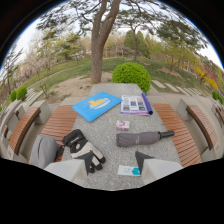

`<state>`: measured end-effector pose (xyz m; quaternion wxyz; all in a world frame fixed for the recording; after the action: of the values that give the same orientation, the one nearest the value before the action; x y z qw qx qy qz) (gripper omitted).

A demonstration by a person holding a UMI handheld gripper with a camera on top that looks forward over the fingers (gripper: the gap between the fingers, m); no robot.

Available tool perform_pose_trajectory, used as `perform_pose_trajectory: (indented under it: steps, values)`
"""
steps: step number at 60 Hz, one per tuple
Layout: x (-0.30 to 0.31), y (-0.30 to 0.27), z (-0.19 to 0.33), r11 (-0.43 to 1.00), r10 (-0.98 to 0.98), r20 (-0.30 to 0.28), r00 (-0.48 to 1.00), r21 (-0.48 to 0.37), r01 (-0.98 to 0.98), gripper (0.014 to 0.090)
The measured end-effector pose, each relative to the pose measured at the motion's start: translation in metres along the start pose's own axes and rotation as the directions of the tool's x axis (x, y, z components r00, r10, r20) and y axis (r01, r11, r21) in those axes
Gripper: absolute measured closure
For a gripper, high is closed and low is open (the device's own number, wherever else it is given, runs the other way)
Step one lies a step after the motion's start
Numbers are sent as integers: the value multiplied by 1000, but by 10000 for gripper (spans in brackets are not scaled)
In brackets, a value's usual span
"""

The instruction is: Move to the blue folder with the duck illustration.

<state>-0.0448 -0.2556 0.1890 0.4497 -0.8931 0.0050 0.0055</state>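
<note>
The blue folder (96, 105) with a yellow duck drawing lies flat on the far left part of a grey stone table (107, 142), well beyond my fingers. My gripper (113, 171) is open, its two pale fingers (67, 170) spread wide over the table's near edge. Nothing is held between them. A pair of black and white gloves (83, 148) lies just ahead of the left finger, and a small white card with a teal mark (129, 171) lies near the right one.
A folded grey umbrella (142, 138) lies across the table's right side, a small pink box (122, 125) behind it. An open booklet (135, 105) sits right of the folder. Wooden benches (177, 132) flank the table; a grey bag (42, 150) rests on the left one. Beyond stand a tree (100, 50) and a bush (131, 75).
</note>
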Motion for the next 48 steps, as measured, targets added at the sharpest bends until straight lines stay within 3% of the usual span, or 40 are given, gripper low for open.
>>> perform_pose_trajectory:
  steps: [30, 48]
  values:
    - [-32, -21, 15, 999, -26, 29, 999, 42, 25, 215]
    - [-55, -71, 91, 996, -49, 61, 997, 81, 44, 216]
